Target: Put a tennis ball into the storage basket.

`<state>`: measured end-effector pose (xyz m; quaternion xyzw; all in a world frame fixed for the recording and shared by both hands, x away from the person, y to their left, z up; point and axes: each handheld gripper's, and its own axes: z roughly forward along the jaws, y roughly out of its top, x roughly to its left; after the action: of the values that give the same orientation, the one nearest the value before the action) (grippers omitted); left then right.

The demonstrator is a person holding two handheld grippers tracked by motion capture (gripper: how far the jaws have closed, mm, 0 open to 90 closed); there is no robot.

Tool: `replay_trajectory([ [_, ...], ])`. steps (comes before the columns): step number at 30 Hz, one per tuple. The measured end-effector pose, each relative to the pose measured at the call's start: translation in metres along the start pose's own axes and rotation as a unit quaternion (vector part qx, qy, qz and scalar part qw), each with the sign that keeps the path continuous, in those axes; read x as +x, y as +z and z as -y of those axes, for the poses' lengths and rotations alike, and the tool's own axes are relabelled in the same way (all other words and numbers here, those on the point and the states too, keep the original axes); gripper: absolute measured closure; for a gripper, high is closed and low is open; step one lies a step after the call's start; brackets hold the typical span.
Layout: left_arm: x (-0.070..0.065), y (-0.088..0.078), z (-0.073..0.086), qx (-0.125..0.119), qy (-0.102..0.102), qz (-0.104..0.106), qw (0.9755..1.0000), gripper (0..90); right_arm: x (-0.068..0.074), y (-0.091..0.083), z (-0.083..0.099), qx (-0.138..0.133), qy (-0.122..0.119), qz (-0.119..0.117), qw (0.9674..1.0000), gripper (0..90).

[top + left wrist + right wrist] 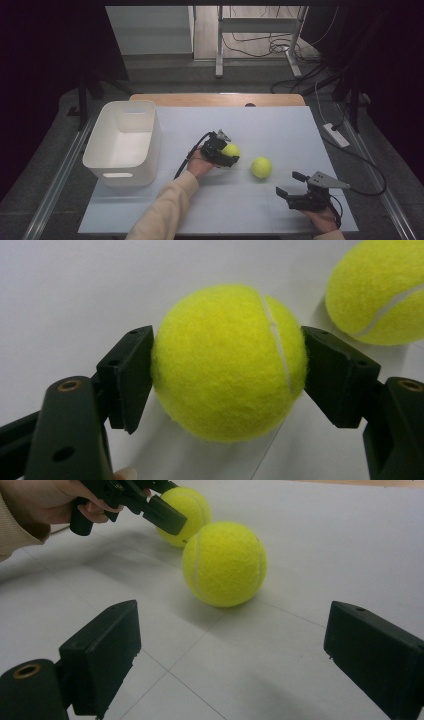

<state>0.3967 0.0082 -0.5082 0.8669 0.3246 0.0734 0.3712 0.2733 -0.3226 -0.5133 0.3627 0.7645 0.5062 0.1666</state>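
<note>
We hold the left gripper [231,151] out over the middle of the white-covered desk [280,125], and its black jaws are clamped on a fuzzy yellow-green tennis ball [231,149]. In the left gripper view the two flat pads press against opposite sides of this held ball [227,362], whose white seam curves down its right half, and the ball sits on the pale desk surface [75,290].

A second yellow-green tennis ball [261,167] lies free on the desk just to the right of the held one, near it but apart from it in the high view. In the left gripper view it shows at the upper right corner [377,287].

Our right gripper [291,185] rests low at the near right part of the desk, with its jaws spread wide and nothing between them. The right gripper view looks along those jaws at the free ball [224,562], which lies ahead of them and well clear of both pads, with the held ball [185,512] and the left gripper [167,510] behind it.

A white rectangular plastic bin [122,142] with a handle slot stands at the left side of the desk, well apart from both balls.
</note>
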Motion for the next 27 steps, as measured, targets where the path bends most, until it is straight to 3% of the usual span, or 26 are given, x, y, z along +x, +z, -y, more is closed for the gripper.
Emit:
replay_trajectory([
  [27,-0.007,-0.036,-0.003,-0.051,0.002,0.005,0.9987,27.1,0.000,0.000,0.000,-0.005,0.001,0.000,1.0000,8.2],
])
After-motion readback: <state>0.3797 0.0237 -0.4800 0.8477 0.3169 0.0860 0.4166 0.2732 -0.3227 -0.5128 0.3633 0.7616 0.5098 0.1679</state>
